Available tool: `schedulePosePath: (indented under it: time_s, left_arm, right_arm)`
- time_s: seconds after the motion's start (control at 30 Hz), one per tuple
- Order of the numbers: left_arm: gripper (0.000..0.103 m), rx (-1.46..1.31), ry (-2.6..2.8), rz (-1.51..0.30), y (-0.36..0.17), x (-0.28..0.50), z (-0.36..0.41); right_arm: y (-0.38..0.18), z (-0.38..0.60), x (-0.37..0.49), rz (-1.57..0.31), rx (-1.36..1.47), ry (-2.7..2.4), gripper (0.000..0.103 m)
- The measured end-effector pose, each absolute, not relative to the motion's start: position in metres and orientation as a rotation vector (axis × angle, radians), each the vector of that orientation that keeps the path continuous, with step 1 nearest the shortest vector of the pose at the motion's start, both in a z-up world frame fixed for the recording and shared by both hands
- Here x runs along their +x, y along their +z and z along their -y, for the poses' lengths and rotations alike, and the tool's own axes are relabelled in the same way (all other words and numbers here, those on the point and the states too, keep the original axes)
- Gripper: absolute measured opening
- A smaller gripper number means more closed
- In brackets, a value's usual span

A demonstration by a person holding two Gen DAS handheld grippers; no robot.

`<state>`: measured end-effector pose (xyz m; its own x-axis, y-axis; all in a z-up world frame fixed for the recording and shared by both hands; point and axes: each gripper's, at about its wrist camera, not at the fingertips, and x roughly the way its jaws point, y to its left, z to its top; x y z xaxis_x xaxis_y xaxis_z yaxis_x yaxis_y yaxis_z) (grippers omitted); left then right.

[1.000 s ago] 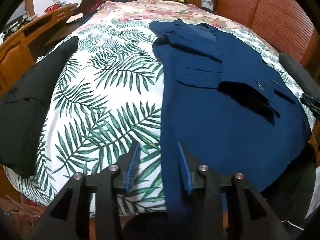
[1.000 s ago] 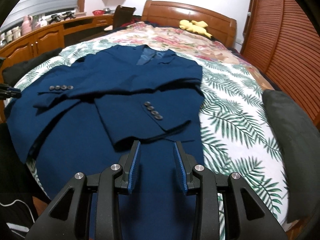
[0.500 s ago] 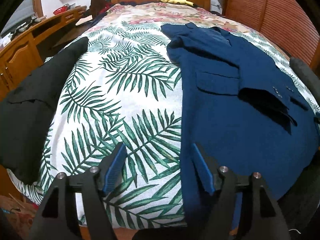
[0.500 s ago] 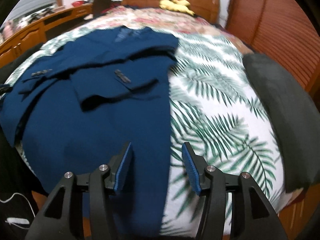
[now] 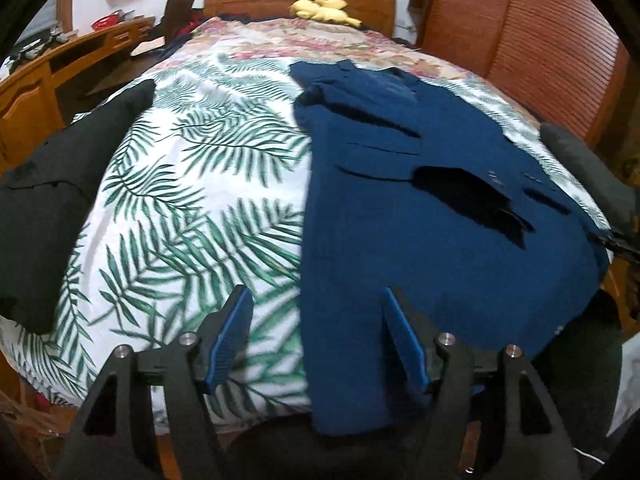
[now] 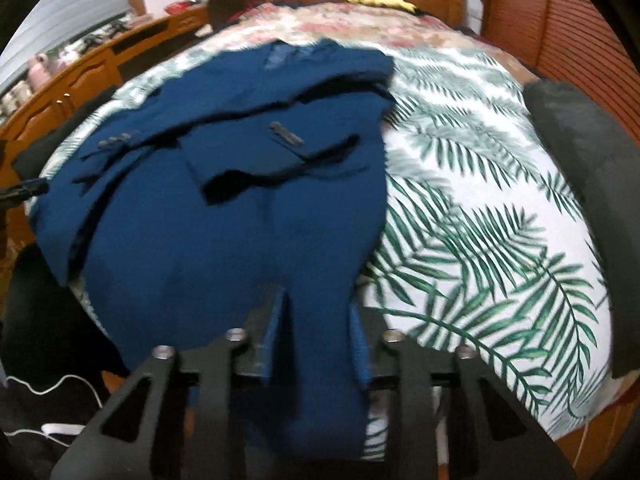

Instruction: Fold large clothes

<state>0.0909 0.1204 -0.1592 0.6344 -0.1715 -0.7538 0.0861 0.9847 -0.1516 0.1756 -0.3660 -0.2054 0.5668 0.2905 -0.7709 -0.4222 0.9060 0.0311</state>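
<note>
A navy blue suit jacket point(image 5: 420, 216) lies flat on the leaf-print bedspread point(image 5: 192, 200), both sleeves folded across its front and its hem hanging over the bed's near edge. My left gripper point(image 5: 316, 312) is open wide, astride the jacket's left hem edge. In the right wrist view the jacket point(image 6: 248, 208) fills the middle left. My right gripper point(image 6: 316, 312) is open, with the jacket's right hem corner between its fingers. The image is blurred.
A black garment point(image 5: 52, 200) lies at the bed's left edge and a dark grey one point(image 6: 580, 184) at its right. A yellow plush toy point(image 5: 324, 8) sits by the wooden headboard. A wooden desk point(image 5: 48, 76) runs along the left, a slatted wardrobe point(image 5: 540, 32) on the right.
Both grippers have opened wider and moved down to the hem. The left one slid left onto the jacket's left edge; the right one slid right onto its right corner.
</note>
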Motion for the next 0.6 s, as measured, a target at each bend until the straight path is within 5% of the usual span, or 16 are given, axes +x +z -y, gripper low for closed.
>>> schedulePosePath:
  time_s: [0.2, 0.5, 0.53, 0.6]
  left_arm:
    - [0.049, -0.113, -0.167, -0.86, -0.16, 0.079, -0.115]
    - [0.047, -0.139, -0.175, -0.849, -0.166, 0.07, -0.116]
    - [0.044, -0.146, -0.184, -0.846, -0.166, 0.069, -0.115]
    - [0.022, -0.155, -0.19, -0.841, -0.164, 0.068, -0.114]
  right_arm:
    - [-0.206, 0.36, 0.172, -0.879, -0.166, 0.415, 0.024]
    - [-0.221, 0.377, 0.166, -0.937, -0.109, 0.402, 0.025]
    - [-0.221, 0.376, 0.166, -0.939, -0.109, 0.405, 0.025]
    - [-0.219, 0.372, 0.165, -0.93, -0.12, 0.424, 0.021]
